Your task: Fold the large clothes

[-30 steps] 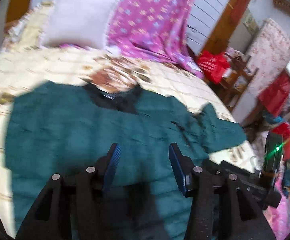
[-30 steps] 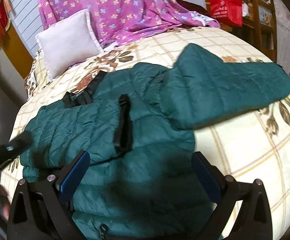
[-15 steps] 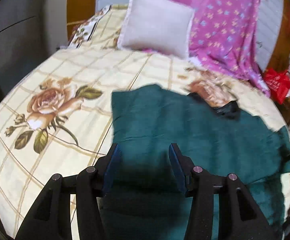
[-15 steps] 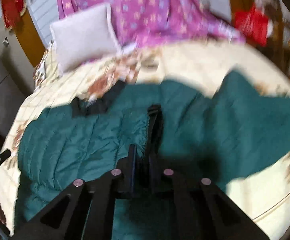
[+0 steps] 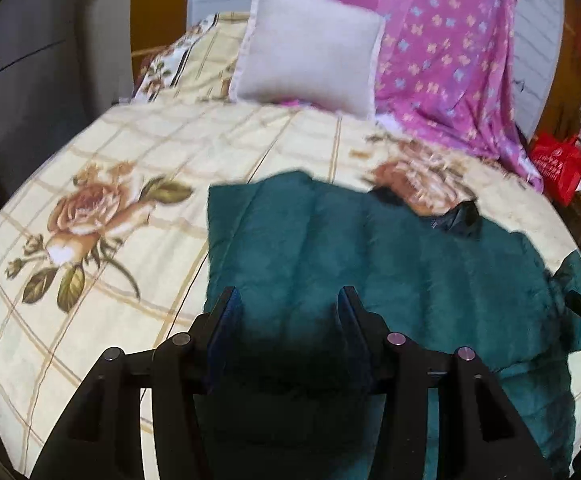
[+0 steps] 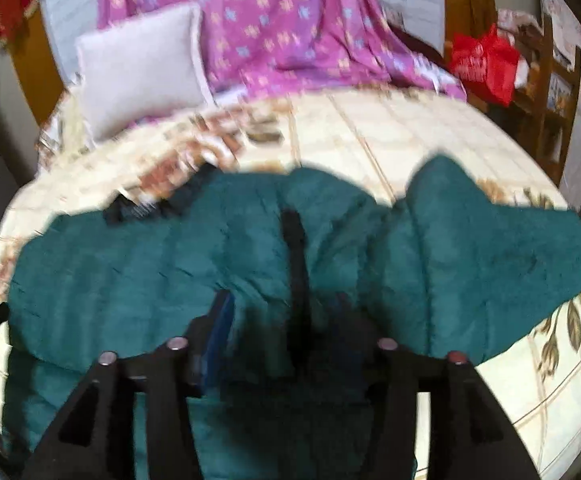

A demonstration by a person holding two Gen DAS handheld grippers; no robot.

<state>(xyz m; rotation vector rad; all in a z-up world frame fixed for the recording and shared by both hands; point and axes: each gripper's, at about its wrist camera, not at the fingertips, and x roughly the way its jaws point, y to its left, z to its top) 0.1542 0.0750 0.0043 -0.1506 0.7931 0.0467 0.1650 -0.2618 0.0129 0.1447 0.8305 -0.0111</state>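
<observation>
Green jacket [image 5: 390,276] lay mid-frame on bed [image 5: 90,264] — left hand-held gripper [image 5: 288,304] fingers apart above it; right hand-held gripper [image 6: 286,312] apart — blurred

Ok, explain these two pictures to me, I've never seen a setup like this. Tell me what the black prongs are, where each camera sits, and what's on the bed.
The black prongs are two-finger grippers that a person holds, one in each hand. Each carries a wide-angle camera looking forward along its fingers, hence the curved edges. One picture is from the left gripper, the other from the right gripper. Both look over a bed with a cream rose-print bedspread. On it lies a dark green puffer jacket, one sleeve flung to the right. Behind it are a white pillow and a purple flowered cloth. Both grippers are open just above the jacket, gripping nothing.
</observation>
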